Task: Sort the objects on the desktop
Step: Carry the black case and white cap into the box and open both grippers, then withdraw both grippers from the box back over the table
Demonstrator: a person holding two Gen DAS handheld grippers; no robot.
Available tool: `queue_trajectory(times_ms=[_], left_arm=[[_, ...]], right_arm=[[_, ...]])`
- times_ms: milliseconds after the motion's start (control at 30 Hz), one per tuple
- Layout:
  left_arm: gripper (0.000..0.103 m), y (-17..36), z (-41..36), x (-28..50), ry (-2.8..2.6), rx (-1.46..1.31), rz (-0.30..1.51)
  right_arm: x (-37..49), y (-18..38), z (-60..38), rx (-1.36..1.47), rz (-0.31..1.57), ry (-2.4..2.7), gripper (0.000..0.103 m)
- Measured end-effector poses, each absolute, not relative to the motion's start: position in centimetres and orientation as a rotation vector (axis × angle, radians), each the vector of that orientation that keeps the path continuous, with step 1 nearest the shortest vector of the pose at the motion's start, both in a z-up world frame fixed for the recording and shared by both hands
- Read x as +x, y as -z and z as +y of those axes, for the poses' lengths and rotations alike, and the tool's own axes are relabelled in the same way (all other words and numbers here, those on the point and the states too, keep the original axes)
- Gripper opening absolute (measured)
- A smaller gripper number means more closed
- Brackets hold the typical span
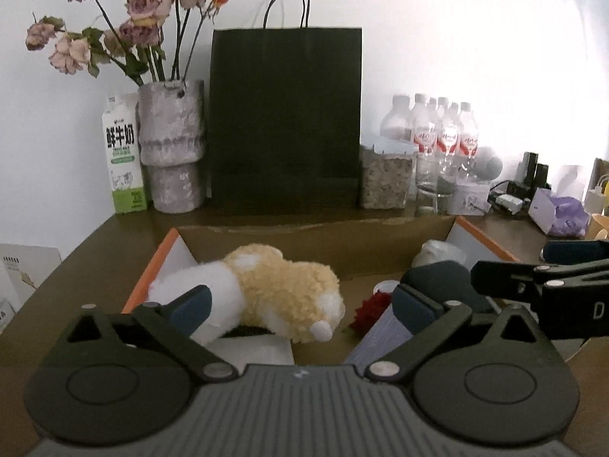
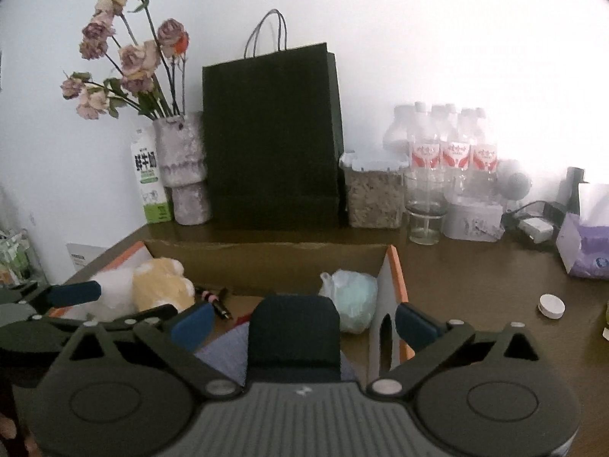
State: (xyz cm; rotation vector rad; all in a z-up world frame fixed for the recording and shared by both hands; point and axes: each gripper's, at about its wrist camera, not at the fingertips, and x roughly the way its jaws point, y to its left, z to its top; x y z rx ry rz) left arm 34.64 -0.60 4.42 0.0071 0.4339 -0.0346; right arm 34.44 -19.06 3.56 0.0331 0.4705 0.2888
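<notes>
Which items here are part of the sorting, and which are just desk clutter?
Job:
cardboard box
plush toy
plastic bag
dark case
pen
red flower
left tongs and right tongs, both open

Lying about:
paper bag
vase
milk carton
water bottles
white cap
tissue box

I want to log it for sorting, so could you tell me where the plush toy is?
The plush toy lies in the cardboard box's left part, between the left gripper's open jaws.
</notes>
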Motion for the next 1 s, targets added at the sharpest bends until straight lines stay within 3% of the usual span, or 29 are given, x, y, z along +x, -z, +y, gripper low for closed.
queue_trajectory(times_ms=[500, 1000], left_arm=[[0.103, -7.3, 0.7, 30.4, 0.011, -0.011, 0.361], [0.103, -6.9, 4.5, 24.6, -0.070, -0.015, 0.394]], right_arm=[[30.8, -7.1, -19.3, 0.040, 0.383, -0.347, 0.103], [25.1, -4.1, -20.1, -0.009, 0.511, -0.356, 0.103]])
